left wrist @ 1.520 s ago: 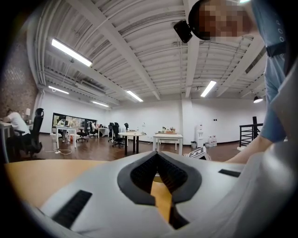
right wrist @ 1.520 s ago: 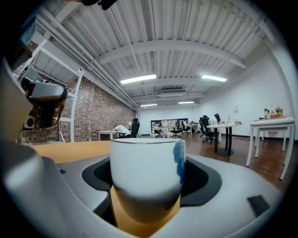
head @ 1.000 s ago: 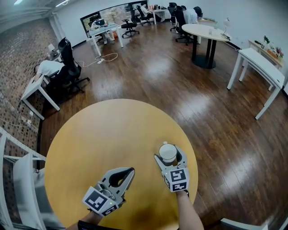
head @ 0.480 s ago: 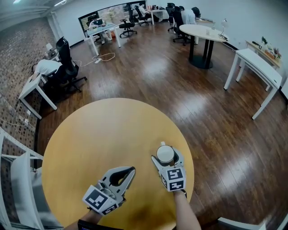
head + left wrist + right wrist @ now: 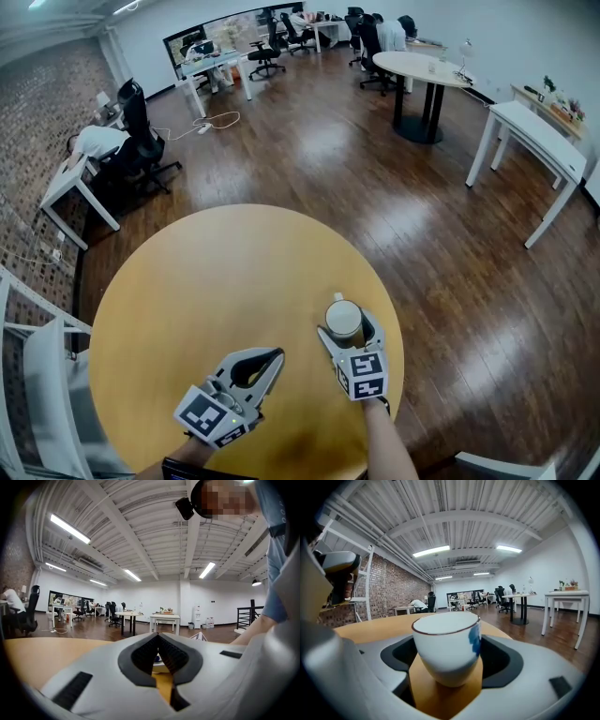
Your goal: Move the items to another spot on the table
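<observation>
A white cup [image 5: 344, 319] with a blue mark stands upright on the round wooden table [image 5: 206, 281], near its right edge. My right gripper [image 5: 348, 315] reaches around the cup [image 5: 447, 646]. Its jaws have just been opening, and a dark gap shows on each side between cup and pads. My left gripper [image 5: 278, 354] rests lower left of the cup, its tips together with nothing in them. In the left gripper view the gripper [image 5: 158, 636] is shut, and a sliver of the cup [image 5: 158, 663] shows through the hole behind the tips.
The table's rim [image 5: 398, 347] runs just right of the right gripper. A white chair [image 5: 37, 375] stands at the table's left. Dark wooden floor lies beyond, with a white desk [image 5: 539, 131] and another round table [image 5: 427, 66] far off.
The right gripper's jaws stand slightly wider around the cup, which has stayed on the table. The left gripper has not moved.
</observation>
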`<state>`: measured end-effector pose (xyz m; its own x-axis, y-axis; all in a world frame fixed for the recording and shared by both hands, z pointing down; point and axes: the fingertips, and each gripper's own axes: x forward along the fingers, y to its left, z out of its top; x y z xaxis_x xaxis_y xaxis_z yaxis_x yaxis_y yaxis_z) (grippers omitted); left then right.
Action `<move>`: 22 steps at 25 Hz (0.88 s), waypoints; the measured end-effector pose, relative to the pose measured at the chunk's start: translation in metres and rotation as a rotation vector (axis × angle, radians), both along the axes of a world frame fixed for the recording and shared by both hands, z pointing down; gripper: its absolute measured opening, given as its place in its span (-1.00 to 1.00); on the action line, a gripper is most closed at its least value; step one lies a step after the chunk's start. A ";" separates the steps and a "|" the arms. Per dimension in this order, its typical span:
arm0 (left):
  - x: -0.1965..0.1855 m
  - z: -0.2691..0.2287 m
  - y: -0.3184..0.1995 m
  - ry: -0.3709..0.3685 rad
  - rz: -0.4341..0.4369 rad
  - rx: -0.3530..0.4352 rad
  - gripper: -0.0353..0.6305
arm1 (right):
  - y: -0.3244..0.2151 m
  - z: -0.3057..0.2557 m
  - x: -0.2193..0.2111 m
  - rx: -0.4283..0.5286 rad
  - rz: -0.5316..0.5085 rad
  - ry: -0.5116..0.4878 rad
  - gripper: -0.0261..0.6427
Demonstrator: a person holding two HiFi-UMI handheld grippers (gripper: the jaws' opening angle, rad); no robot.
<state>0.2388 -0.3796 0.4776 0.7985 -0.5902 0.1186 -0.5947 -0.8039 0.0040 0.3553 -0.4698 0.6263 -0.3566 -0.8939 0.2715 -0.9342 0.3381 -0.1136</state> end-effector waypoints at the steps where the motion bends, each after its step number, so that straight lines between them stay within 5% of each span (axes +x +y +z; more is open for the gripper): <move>1: 0.001 0.000 0.001 0.001 0.001 -0.003 -0.86 | 0.002 0.000 0.002 0.000 0.006 0.001 0.34; 13: -0.013 -0.042 0.040 0.017 0.015 0.037 -0.86 | 0.056 -0.057 0.004 0.065 0.062 0.049 0.31; 22: -0.069 -0.087 0.090 0.070 -0.036 0.090 -0.86 | 0.130 -0.146 -0.056 0.195 0.016 0.109 0.22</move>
